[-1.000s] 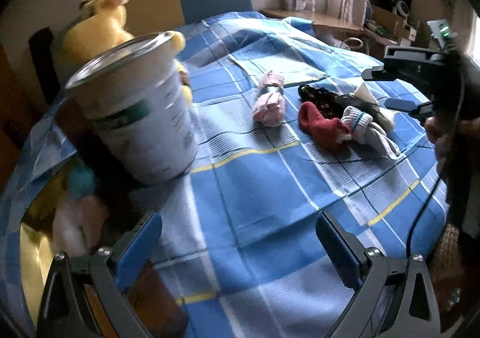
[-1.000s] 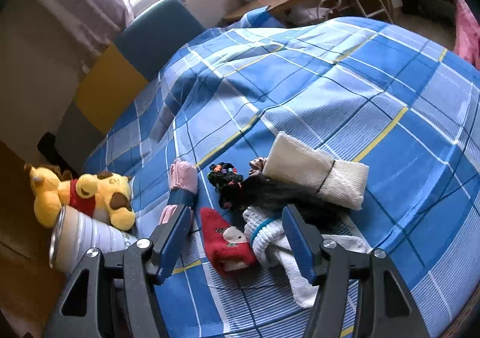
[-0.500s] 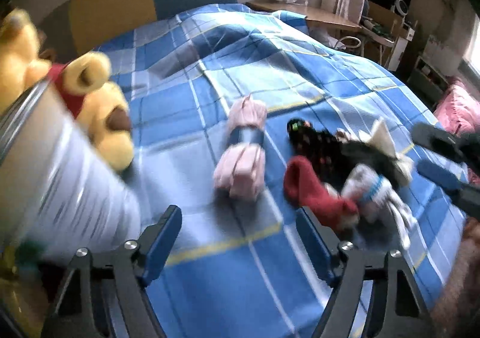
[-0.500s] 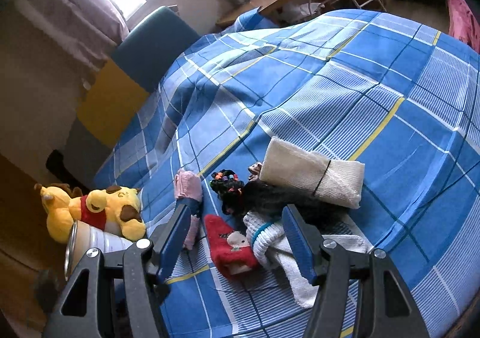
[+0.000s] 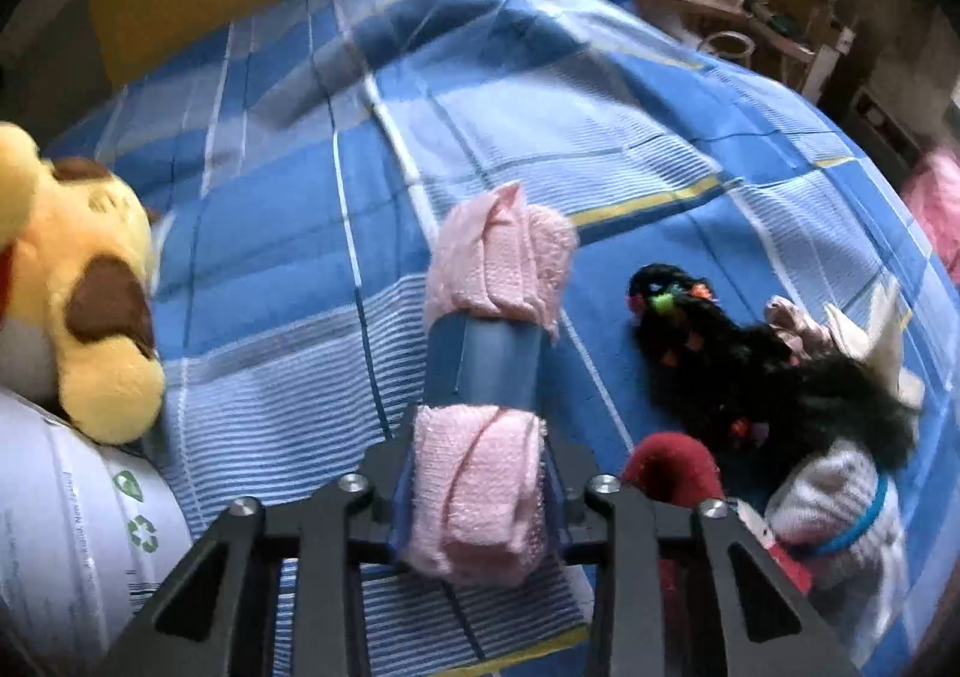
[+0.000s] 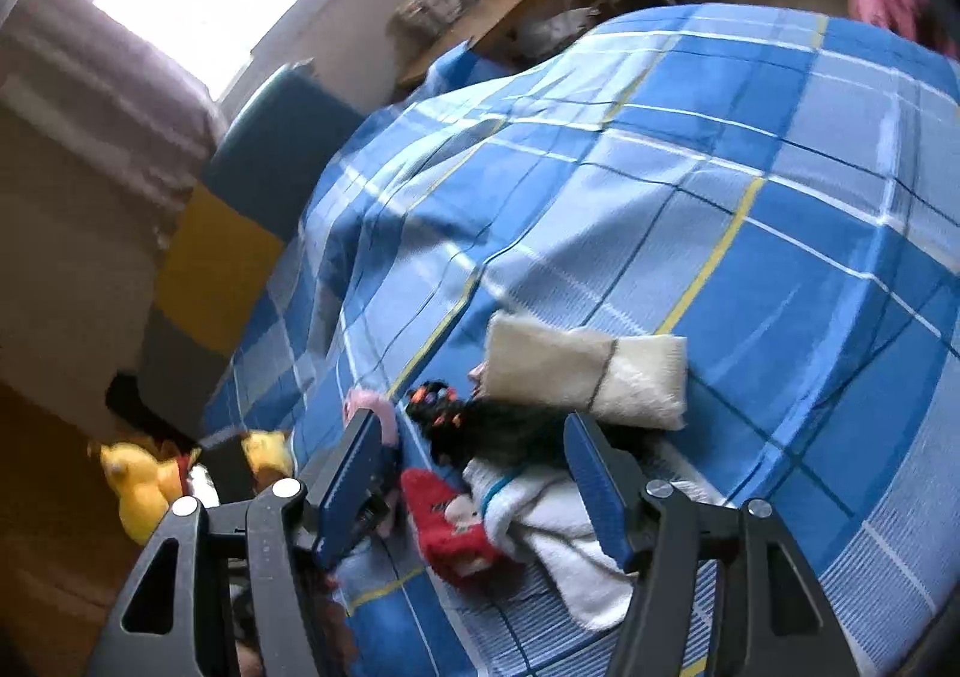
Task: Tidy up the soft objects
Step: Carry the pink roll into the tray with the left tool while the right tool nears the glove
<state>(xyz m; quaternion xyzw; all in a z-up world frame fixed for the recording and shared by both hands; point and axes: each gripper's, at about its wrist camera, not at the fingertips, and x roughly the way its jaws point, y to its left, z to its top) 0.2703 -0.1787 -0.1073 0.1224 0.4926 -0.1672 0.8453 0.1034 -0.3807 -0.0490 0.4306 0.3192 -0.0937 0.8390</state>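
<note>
The left gripper (image 5: 474, 503) is closing on the near end of a rolled pink terry cloth bound by a blue band (image 5: 480, 365), its blue pads already pressing the roll's sides; the roll lies on the blue plaid bedspread (image 5: 288, 257). Left of it sit a yellow plush bear with brown ears (image 5: 84, 293) and a white paper tub (image 5: 72, 545). To the right lies a heap: a black fuzzy piece with coloured beads (image 5: 720, 353), a red sock (image 5: 672, 473) and a white sock with a blue stripe (image 5: 840, 503). The right gripper (image 6: 480, 479) hangs above that heap with its jaws apart and nothing between them, near a folded cream cloth (image 6: 588, 371).
</note>
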